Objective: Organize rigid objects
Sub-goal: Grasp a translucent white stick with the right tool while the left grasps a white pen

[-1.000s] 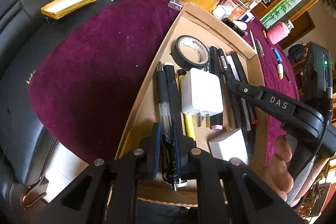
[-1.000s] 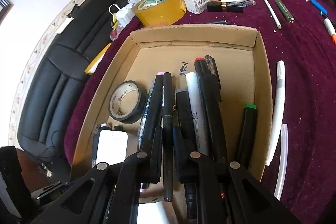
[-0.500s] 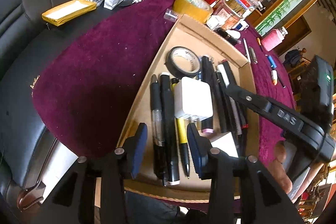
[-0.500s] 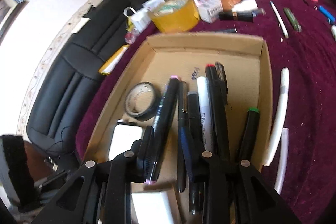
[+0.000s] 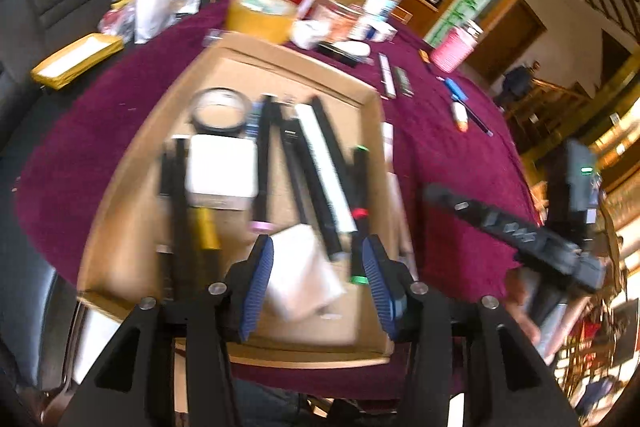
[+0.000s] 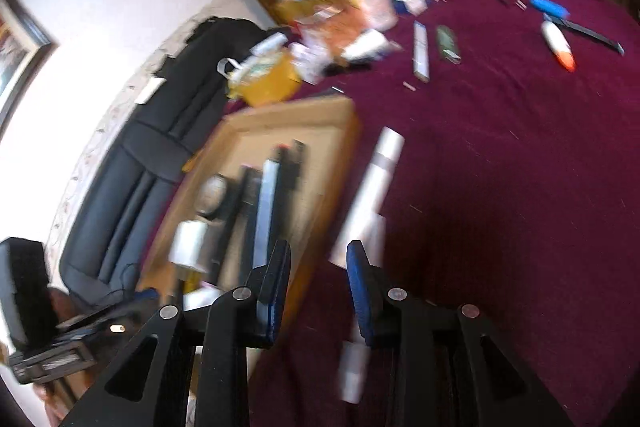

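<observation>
Inside the cardboard tray (image 5: pixel 374 147), pens and markers (image 5: pixel 320 163), a tape roll (image 5: pixel 218 109) and a white charger (image 5: pixel 222 167) already lie sorted. Right of the tray, white tubes (image 6: pixel 380 179) and several pens wait on the surface (image 6: pixel 500 167). Left gripper (image 5: pixel 316 281) and right gripper (image 6: pixel 318 291) are both opening, seemingly empty. Blur leaves no writing legible.
</observation>
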A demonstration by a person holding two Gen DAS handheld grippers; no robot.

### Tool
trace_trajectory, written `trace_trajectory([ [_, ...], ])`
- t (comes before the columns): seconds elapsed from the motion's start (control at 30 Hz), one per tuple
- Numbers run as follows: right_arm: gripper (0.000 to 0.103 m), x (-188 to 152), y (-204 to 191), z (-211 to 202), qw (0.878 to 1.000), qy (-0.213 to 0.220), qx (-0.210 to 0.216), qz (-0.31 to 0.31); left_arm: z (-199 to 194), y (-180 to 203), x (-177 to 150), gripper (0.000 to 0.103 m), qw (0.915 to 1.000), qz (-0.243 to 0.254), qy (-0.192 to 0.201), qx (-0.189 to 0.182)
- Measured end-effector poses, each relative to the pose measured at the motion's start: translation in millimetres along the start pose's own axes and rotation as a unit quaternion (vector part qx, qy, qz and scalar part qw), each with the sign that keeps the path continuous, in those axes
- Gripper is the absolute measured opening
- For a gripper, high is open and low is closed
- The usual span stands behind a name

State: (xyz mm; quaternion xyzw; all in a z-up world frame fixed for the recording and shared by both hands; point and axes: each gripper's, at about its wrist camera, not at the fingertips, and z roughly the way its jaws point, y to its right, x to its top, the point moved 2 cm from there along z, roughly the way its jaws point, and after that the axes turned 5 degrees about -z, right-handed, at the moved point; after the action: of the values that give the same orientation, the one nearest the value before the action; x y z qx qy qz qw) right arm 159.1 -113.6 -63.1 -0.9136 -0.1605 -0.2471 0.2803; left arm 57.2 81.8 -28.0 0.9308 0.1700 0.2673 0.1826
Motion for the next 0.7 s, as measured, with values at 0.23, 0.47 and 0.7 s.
trace_trajectory([
  [0.23, 0.025, -33, 11, 15, 0.998, -0.044, -0.029, -0.026, 11, 33, -10, 0.045, 0.9994, 0.031, -0.016, -0.003],
  [0.47, 0.013, -50, -8, 26, 0.992, -0.049, -0.087, -0.08, 14, 46, -14, 0.045, 0.9989, 0.042, -0.019, -0.003],
  [0.7, 0.01, -46, 0, 14, 0.994, -0.025, -0.089, -0.062, 15, 56, -15, 0.045, 0.9986, 0.049, -0.021, -0.002],
])
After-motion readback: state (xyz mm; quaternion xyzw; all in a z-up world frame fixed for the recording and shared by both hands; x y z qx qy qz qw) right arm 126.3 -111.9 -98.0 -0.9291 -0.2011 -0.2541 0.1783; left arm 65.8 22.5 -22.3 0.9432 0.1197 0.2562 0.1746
